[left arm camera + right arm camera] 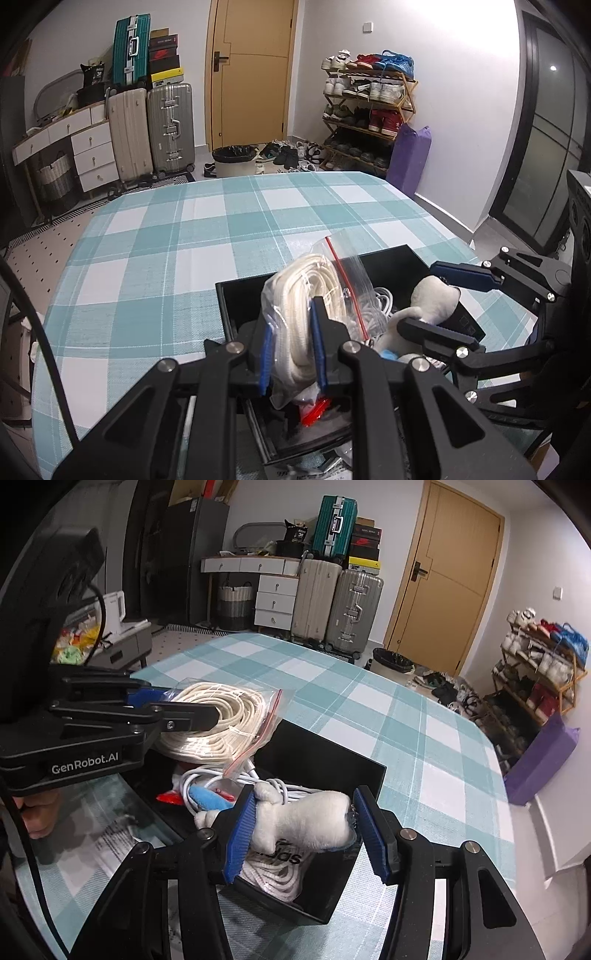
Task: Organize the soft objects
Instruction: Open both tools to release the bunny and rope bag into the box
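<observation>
Left tool (291, 343) is clamped narrow on a zip bag of coiled cream cord (314, 295), held above the black box (354, 764), presumably for lowering in. Right tool (306, 830) grips a white plush toy (310, 819) across its body, over the same box's near side. Inside lie a white cable (207, 775) and a blue item (207, 797). Box sits near the bench's (147, 240) front edge, on checked cloth; printed paper (114, 842) lies beside it.

Indoor light, fairly dim; glare on white wall (461, 55) top right, dark fisheye corners, edges bent, slightly soft.
</observation>
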The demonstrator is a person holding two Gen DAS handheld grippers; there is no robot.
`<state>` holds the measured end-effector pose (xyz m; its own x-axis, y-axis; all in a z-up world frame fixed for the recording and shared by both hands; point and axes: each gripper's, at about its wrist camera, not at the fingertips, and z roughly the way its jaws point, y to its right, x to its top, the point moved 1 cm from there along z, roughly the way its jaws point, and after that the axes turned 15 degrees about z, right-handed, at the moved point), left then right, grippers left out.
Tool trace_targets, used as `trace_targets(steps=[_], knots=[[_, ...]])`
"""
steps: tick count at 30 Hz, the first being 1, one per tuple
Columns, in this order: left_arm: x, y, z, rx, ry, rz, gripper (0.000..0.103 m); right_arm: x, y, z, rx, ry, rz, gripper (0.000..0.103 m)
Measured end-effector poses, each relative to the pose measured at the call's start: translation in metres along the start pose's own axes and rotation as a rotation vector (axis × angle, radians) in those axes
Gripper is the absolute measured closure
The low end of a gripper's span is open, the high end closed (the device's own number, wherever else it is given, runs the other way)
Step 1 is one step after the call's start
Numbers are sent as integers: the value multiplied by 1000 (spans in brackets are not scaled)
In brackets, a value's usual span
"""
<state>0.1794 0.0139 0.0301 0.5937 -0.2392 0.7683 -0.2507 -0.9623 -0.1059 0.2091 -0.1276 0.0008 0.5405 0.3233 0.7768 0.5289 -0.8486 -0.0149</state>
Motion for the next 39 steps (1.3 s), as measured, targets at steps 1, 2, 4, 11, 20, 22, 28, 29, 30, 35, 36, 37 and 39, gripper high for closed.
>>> trace_targets(steps=[1,2,4,11,20,22,28,29,30,35,36,37,39], knots=[[0,0,1,1,-2,1,87,0,0,0,-3,2,-1,49],[0,0,1,0,-2,0,87,1,0,2,-8,4,-4,49],[0,1,1,1,-6,3,86,0,1,3,-10,6,-5,49],[-4,0,7,6,-25,1,85,-1,-2,6,-48,20,-41,47],[-5,-1,-3,13,-37,4,74,-1,4,-13,-71,56,-15,19],[-7,0,-7,14,-36,12,55,-3,6,-21,-77,71,5,15],[-11,6,-22,11,-32,29,50,-14,9,-45,-70,94,58,2],[-13,6,-25,10,-32,26,48,-16,10,-48,-66,96,69,1],[-14,6,-29,7,-31,22,44,-18,10,-51,-64,96,84,1],[-20,6,-52,20,22,-10,10,-31,14,-62,-41,87,159,1],[-21,6,-57,20,30,-12,8,-33,16,-63,-34,82,178,1],[-22,6,-60,20,32,-13,7,-35,17,-64,-26,79,196,0],[-25,7,-65,33,28,-12,3,-39,18,-68,-20,75,221,0]])
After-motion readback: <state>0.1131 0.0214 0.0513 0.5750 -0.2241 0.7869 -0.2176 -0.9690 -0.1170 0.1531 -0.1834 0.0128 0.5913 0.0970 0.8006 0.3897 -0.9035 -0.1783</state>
